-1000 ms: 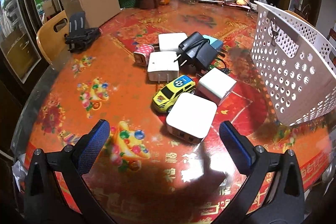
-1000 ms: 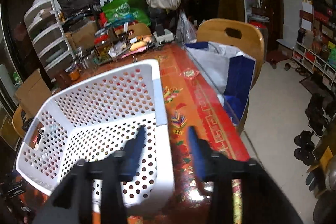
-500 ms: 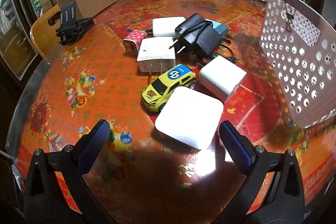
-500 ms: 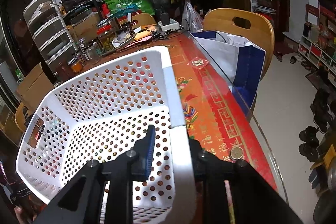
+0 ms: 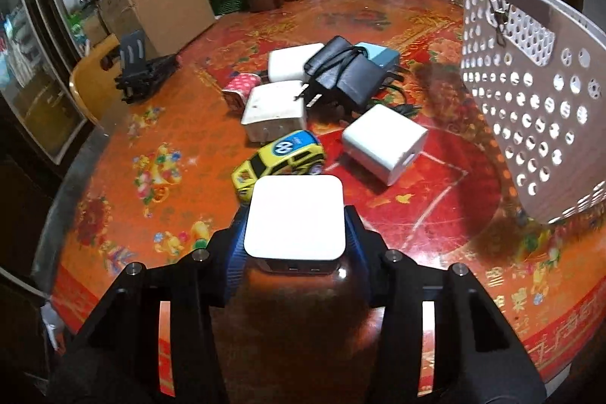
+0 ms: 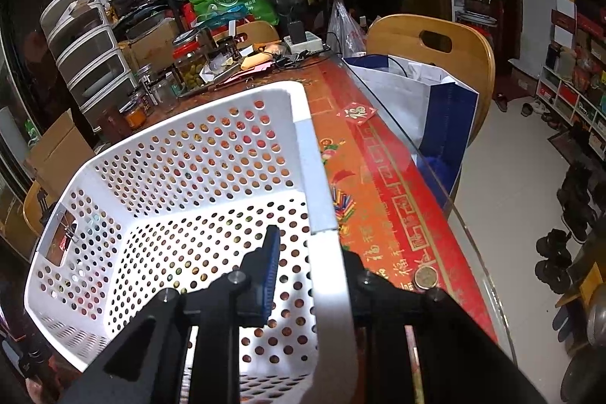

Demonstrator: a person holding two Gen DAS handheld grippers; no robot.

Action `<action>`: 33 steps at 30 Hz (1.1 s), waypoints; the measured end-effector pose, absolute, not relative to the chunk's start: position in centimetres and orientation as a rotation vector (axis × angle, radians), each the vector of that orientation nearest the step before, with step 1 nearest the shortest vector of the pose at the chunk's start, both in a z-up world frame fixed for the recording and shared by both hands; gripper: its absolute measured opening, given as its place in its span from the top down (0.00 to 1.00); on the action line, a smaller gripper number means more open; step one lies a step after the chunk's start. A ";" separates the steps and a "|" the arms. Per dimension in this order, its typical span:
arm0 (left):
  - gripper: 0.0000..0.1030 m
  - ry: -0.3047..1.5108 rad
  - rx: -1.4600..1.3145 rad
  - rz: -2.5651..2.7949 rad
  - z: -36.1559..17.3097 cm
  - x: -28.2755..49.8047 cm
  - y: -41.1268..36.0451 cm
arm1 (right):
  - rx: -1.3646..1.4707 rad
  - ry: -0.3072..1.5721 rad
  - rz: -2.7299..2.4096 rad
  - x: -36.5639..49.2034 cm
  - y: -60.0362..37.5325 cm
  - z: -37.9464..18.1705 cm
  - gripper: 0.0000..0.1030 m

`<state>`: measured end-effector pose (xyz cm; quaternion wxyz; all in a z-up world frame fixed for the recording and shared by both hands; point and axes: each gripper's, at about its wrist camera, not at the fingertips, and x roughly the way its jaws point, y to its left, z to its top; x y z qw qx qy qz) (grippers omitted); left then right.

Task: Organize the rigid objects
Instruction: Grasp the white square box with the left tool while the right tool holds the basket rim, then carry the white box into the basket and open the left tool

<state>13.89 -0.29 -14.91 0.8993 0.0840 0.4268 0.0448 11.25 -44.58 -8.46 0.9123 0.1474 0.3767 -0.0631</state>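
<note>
left gripper point(image 5: 295, 233) has just been closing on the flat white box point(image 5: 294, 216), pads now at its sides, box low on the table point(image 5: 435, 226). risk: glossy casing slips, or a lift clips the toy car point(image 5: 280, 158) touching behind. right gripper point(image 6: 308, 275) clamps the basket point(image 6: 314, 169) rim — tipped, it could skid. open tabletop lies between pile and basket; chargers point(image 5: 384, 141) crowd beyond.

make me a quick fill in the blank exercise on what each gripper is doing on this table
1. The left gripper has just been closing around the flat ____ box.
2. The right gripper is clamped on the rim of the white ____.
3. Just beyond the box sits a ____ toy car.

Missing words: white; basket; yellow
</note>
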 end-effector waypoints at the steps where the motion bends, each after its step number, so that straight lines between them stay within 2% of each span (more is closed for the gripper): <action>1: 0.57 0.879 0.181 0.107 -14.8 13.8 -0.2 | 0.302 0.777 -0.130 11.3 -44.6 -8.5 0.80; 13: 0.58 0.737 0.296 0.181 -9.0 12.2 -1.0 | 0.274 0.788 -0.133 11.4 -44.4 -8.4 0.81; 22: 0.58 0.578 0.404 0.134 0.0 13.8 -5.0 | 0.268 0.787 -0.133 11.4 -44.4 -8.4 0.81; 28: 0.58 0.654 0.528 0.006 2.5 18.5 -11.8 | 0.253 0.791 -0.133 11.3 -44.3 -8.4 0.81; 33: 0.58 0.801 0.671 -0.129 0.0 22.5 -19.4 | 0.255 0.794 -0.131 11.4 -44.3 -8.4 0.81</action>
